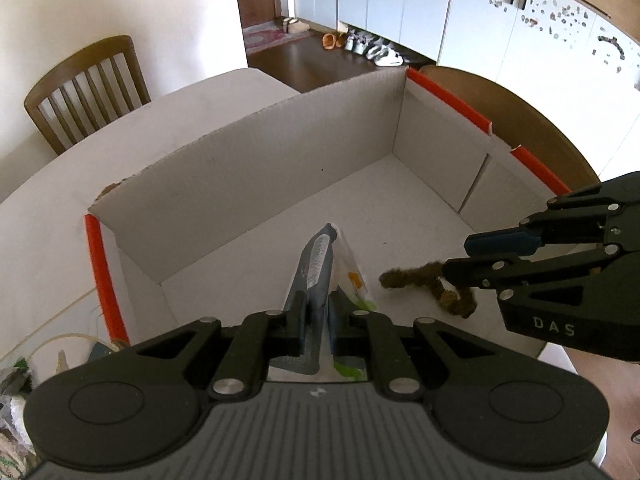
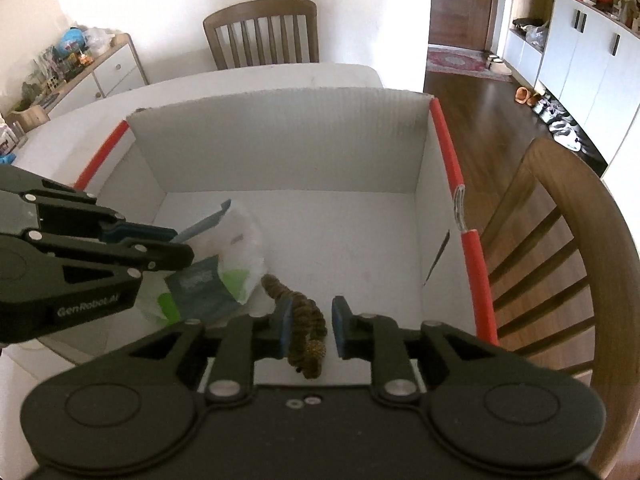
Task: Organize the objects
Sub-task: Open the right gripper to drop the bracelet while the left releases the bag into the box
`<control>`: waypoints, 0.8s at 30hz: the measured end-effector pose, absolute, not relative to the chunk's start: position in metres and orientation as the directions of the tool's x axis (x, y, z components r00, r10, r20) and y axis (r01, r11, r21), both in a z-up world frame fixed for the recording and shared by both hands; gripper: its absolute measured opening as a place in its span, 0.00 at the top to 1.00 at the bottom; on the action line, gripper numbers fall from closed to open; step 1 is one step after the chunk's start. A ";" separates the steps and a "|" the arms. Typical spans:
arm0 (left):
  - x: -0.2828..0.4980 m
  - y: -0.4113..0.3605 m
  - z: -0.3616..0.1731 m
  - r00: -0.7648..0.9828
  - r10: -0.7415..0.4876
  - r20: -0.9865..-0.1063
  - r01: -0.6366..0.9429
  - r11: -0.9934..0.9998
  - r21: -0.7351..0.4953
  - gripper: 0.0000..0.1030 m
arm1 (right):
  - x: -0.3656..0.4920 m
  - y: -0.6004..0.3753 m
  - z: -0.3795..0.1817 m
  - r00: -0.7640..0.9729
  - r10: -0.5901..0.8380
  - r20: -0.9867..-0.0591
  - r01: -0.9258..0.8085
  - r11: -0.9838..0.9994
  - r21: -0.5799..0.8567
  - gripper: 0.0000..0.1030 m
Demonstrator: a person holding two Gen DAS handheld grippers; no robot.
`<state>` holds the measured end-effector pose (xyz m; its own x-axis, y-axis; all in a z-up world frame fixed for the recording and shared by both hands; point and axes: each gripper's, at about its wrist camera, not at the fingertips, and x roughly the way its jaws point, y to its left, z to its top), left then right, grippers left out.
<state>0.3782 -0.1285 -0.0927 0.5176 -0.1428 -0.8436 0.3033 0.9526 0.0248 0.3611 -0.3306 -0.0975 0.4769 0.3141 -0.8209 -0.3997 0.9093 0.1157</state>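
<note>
Both grippers hang over an open white cardboard box [image 2: 280, 152] with orange-red edging, which sits on a pale bench [image 1: 52, 200] and fills the centre of each view. The box looks to be the collecting place for the objects, which would explain why both tools are inside its walls.

The left gripper [image 1: 318, 316], at the bottom centre of its own view, has its jaws closed tight on a flat packet [image 1: 316, 264] of grey-blue and clear plastic with green print. The packet is pinched by its near edge and stands up on edge, pointing away from the camera over the box floor. In the right wrist view it appears at the centre left, low in the box near its left wall; whether its far end touches the floor I cannot tell. A grip by one edge keeps the jaws clear of the floor, which I judge suits lowering it in.

The right gripper [image 2: 308, 324], at the bottom centre of its view, has its jaws parted with a clear gap. Between them lies a brown twisted cord [image 2: 304, 320], a rope-like coil resting on the box floor at the near side. It is close against the left pad and apart from the right one, so it looks unheld, either just set down or about to be taken.

A wooden chair [image 2: 560, 248] stands at the right of the right view.
</note>
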 end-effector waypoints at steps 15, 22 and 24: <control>0.342 -0.116 -0.061 0.591 -0.168 -0.789 0.260 0.966 -0.011 0.90 | 0.334 -0.339 -0.059 0.528 0.379 -0.760 -0.412 0.897 0.161 0.65; 0.315 -0.105 -0.039 0.636 -0.204 -0.744 0.241 0.969 -0.060 0.86 | 0.313 -0.335 -0.038 0.552 0.418 -0.722 -0.427 0.885 0.186 0.58; 0.306 -0.100 -0.033 0.649 -0.215 -0.730 0.242 0.968 -0.070 0.80 | 0.307 -0.332 -0.033 0.558 0.422 -0.714 -0.427 0.884 0.188 0.56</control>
<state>0.3055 -0.1000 -0.0333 0.6490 -0.2147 -0.7298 0.2418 0.9678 -0.0697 0.3072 -0.3316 -0.0327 0.5585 0.4219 -0.7142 -0.4272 0.8843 0.1884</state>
